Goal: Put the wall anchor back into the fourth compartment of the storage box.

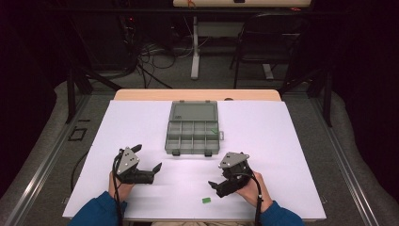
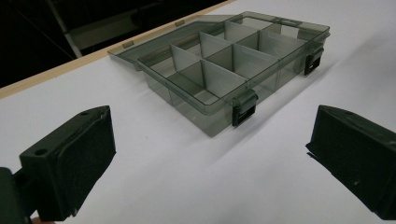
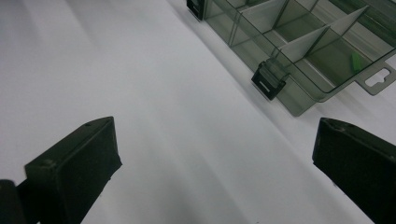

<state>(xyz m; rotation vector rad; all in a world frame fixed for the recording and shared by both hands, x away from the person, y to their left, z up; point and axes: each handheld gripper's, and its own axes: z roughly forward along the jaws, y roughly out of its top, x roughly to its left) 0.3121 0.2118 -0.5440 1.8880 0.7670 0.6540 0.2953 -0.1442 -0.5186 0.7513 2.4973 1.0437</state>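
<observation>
High view: green piece [image 1: 205,200] beside right hand-held gripper [image 1: 219,187], organiser box [image 1: 193,128] beyond.

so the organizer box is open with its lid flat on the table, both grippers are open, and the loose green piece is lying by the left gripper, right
Not quite. The loose green piece lies by the right gripper, not the left gripper, as the high view shows. The rest holds: the organizer box is open with its lid laid flat on the table, and both grippers are open.

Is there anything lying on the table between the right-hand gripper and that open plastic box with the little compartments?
No. In the high view, bare white table surface separates the right gripper from the compartment box. The small green piece lies on the gripper's near side, away from the box.
</observation>
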